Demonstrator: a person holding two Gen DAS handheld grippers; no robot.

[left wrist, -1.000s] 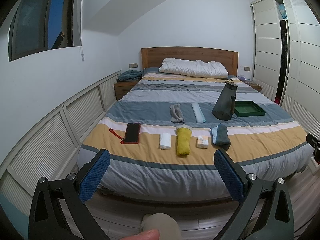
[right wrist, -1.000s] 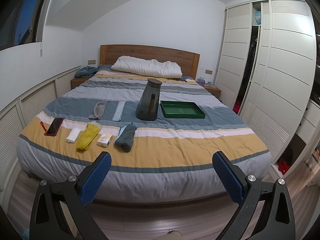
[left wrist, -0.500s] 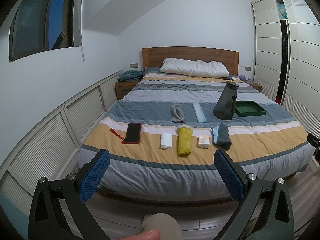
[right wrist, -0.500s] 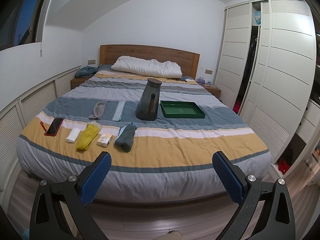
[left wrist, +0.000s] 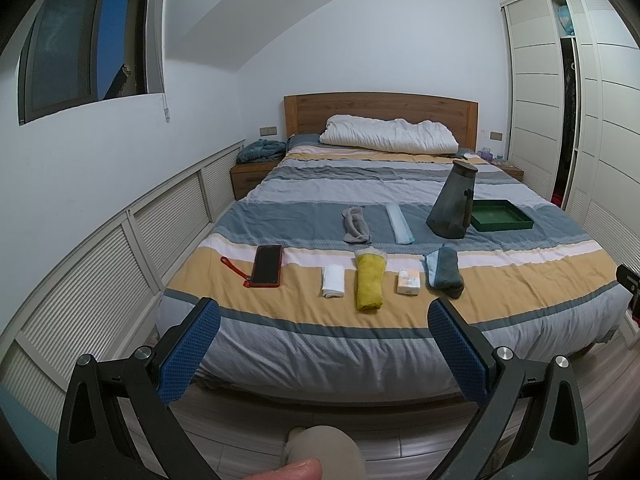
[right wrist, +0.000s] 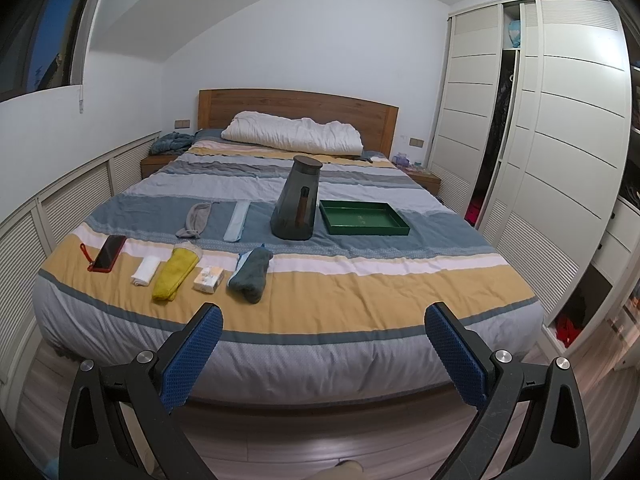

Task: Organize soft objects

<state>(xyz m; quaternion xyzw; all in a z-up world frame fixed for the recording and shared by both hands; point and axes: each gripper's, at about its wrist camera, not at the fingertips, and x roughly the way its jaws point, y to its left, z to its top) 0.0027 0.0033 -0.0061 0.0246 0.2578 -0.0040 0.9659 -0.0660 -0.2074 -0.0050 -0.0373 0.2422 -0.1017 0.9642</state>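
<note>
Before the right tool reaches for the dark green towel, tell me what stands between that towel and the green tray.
The grey jug stands partly between the dark green towel and the green tray, just left of the tray.

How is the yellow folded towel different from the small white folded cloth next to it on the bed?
The yellow folded towel is longer and thicker than the small white folded cloth, and reaches nearer the bed's foot. Yellow is bright; white is plain. Both lie flat on the orange stripe, apart, lengthwise.
</note>
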